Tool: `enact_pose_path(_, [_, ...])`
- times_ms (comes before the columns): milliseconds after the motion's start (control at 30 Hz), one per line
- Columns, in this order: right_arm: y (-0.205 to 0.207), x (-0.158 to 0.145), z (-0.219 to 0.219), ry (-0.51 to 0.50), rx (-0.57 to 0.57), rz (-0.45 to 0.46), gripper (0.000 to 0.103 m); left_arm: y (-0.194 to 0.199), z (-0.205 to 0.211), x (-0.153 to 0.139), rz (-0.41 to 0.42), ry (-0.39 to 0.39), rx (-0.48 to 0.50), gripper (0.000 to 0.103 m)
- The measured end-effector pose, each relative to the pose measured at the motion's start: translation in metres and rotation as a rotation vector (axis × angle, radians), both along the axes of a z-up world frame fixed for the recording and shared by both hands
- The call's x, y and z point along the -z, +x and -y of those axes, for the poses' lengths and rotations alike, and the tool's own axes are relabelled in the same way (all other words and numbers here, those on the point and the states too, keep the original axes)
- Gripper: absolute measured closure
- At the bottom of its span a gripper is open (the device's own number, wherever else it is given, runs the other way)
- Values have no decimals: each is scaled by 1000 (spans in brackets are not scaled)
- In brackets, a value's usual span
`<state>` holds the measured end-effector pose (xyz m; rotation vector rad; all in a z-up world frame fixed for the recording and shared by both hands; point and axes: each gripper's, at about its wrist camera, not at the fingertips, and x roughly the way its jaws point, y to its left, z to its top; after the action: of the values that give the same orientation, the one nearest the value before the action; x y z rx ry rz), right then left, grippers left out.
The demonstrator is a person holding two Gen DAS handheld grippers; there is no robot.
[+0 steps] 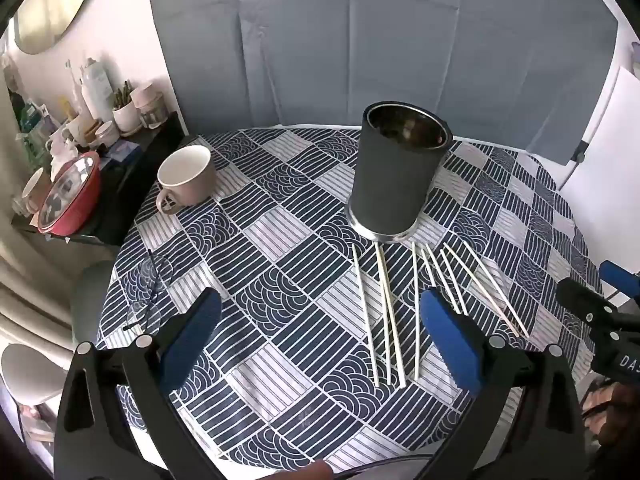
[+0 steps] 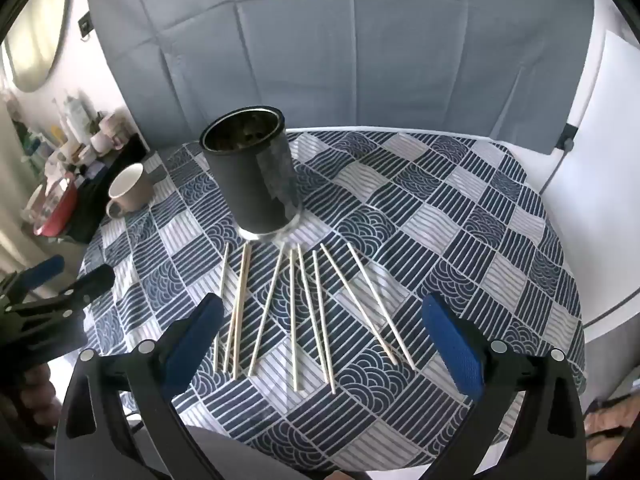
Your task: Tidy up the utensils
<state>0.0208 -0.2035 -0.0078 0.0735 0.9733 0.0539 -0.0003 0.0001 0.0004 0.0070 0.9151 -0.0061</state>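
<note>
Left tool [image 1: 320, 336] hangs over the near part of the table [image 1: 280, 420], jaws spread wide, nothing between the blue pads. Right tool [image 2: 324, 336] likewise wide apart and empty, tilted down toward the cloth.

Chopsticks [image 2: 294, 320] lie loose in a fan on the patterned tablecloth, far tips converging toward the dark cylindrical holder [image 2: 252, 184]. Holder stands upright just beyond them, mouth open. In the left view the sticks [image 1: 386, 316] sit right of centre, some passing behind the right pad.

Beige mug [image 1: 186, 178] stands upright, well left of the holder. Eyeglasses [image 1: 150, 292] rest near the table's left edge.
</note>
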Motion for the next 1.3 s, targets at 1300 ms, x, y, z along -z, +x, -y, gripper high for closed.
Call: enact_pose_path(1300, [0, 2, -3, -16, -1, -10, 8, 7, -5, 3, -6, -15, 24, 6])
